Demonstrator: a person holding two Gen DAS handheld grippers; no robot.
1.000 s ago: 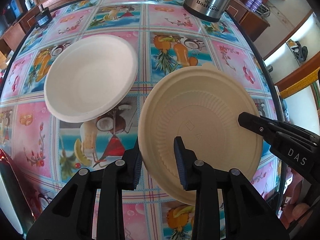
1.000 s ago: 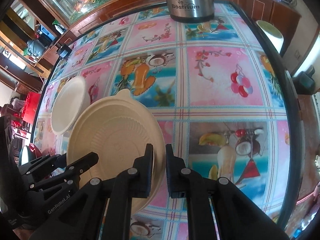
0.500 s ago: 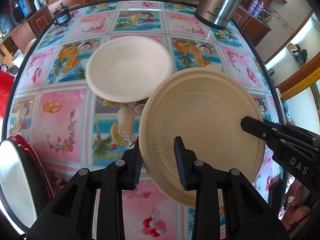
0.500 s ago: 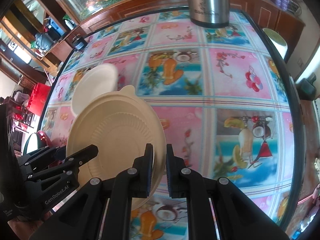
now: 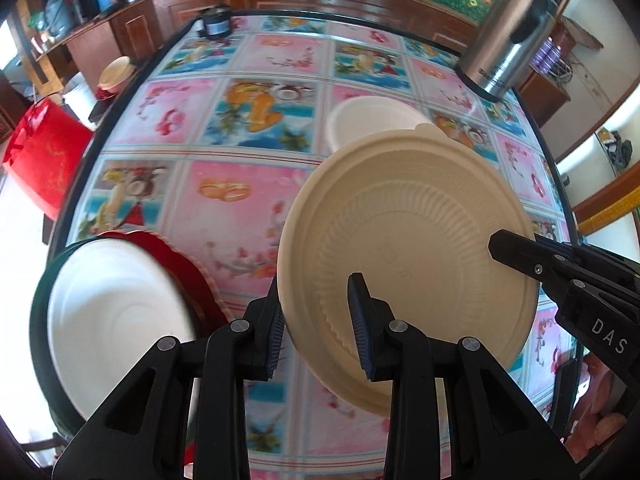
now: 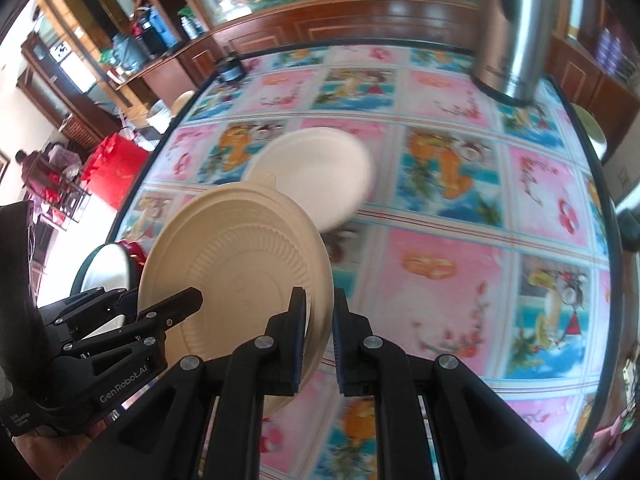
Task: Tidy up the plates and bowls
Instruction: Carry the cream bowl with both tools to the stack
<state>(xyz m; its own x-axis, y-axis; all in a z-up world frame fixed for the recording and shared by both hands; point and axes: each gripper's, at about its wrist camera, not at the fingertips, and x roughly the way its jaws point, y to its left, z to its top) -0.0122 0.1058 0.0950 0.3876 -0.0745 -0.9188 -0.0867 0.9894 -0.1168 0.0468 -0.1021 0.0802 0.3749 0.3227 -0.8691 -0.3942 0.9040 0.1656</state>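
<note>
Beige plate (image 5: 404, 248), clamped by your left hand-held gripper (image 5: 316, 324) and right hand-held gripper (image 6: 320, 336) on opposite rims, has swung off the white bowl (image 5: 372, 120) toward the white plate stack (image 5: 112, 320) at lower left, likely its destination.

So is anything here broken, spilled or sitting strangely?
Nothing is spilled or visibly damaged. One oddity: the beige plate is off the table, tilted, pinched at its rim by both the left tool and the right tool. The white bowl sits apart from the plate stack at the table edge.
</note>
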